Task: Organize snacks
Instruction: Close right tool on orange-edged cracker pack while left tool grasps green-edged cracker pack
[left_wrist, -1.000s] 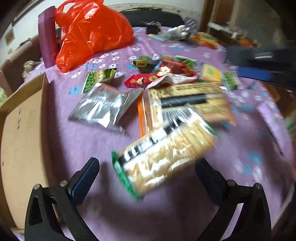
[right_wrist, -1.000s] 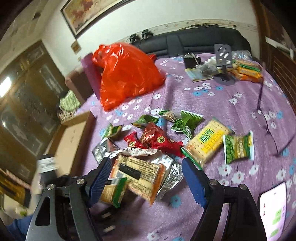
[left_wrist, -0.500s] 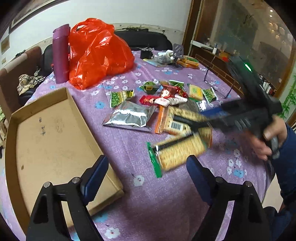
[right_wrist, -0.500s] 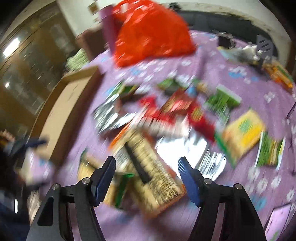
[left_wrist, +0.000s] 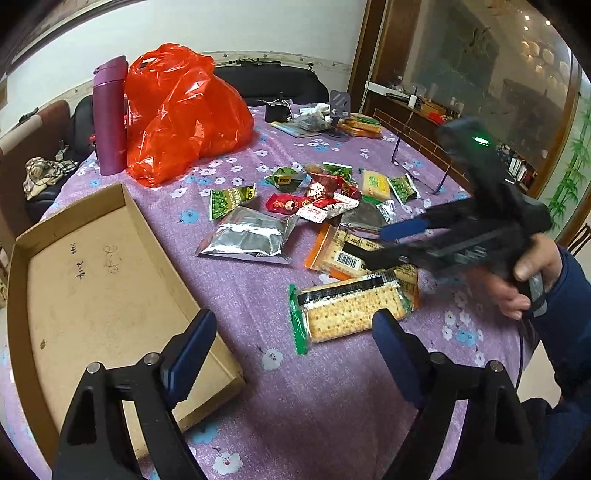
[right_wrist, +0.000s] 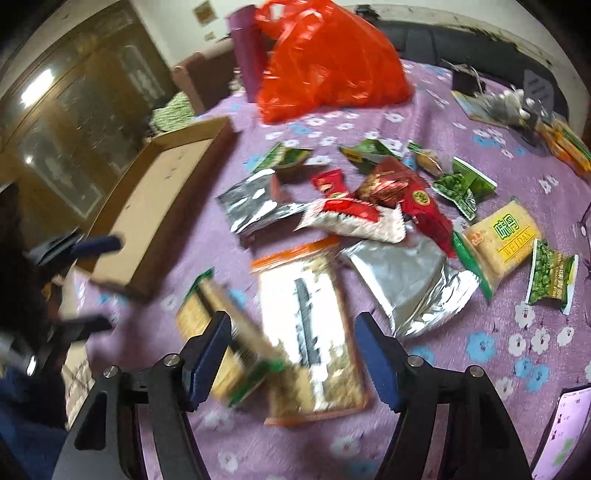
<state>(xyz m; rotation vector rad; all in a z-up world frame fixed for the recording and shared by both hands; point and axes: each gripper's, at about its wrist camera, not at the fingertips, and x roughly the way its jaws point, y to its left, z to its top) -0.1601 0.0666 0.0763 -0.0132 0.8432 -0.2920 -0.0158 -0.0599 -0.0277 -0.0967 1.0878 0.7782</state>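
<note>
Nearby, red bag (left_wrist: 181, 110) beside purple flask (left_wrist: 109, 114).

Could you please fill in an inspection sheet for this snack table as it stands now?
Surface: purple flowered tablecloth.
Job's things: cardboard tray holds no snacks; green-edged cracker pack beside the orange-edged cracker pack; silver pouch, red and green packets scattered loose.
Clutter: orange plastic bag, purple bottle, phone, spectacles.
Grippers: left gripper open, nothing between its fingers; right gripper open above the orange-edged pack.
Cables: thin dark lead by the sleeve.
Surroundings: dark sofa, wooden cabinet.
</note>
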